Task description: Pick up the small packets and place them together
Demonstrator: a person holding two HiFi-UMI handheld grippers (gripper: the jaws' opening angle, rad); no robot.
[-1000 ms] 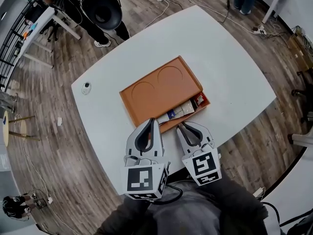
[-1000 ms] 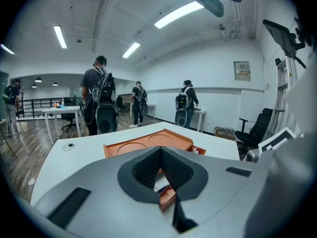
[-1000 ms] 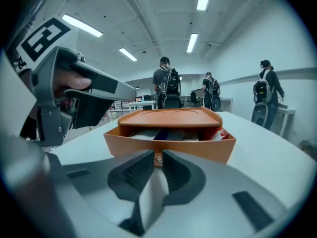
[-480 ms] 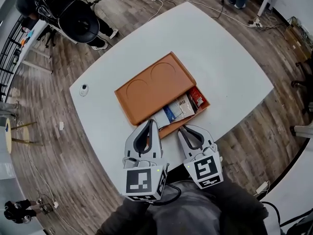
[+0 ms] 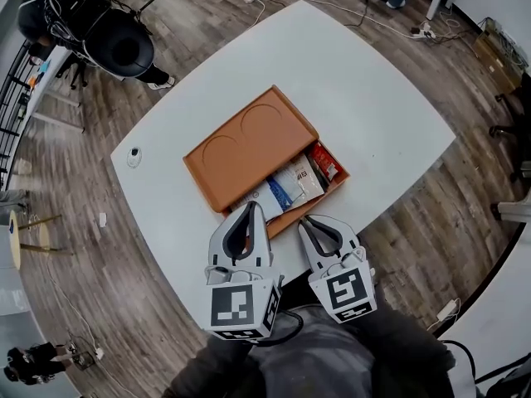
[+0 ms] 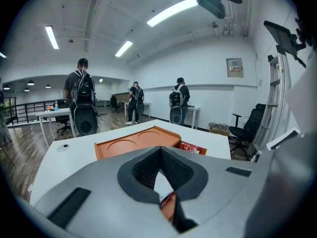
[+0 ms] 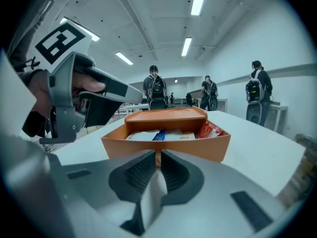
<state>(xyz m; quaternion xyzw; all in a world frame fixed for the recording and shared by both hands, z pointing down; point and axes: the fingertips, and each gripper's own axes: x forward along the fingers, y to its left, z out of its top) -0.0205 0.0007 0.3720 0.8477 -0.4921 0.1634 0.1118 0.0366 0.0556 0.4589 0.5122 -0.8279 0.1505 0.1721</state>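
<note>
The right claw (image 7: 157, 156) is empty, its jaws just now closing to a thin slit through which the near wall of the orange tray (image 5: 249, 143) shows. The left claw (image 6: 160, 148), beside it, is clenched on nothing. Both hover over the near edge of the counter (image 5: 377, 106), just short of the tray. The small packets (image 5: 286, 185) lie together in the tray's open compartment, with a red packet (image 5: 325, 162) at the right end. Bare counter lies to the right of the tray and beyond it. A small round object (image 5: 134, 154) sits well to the left. The tray's raised part, with its two round recesses, overhangs the packets' far ends. Their print is too small to read.
</note>
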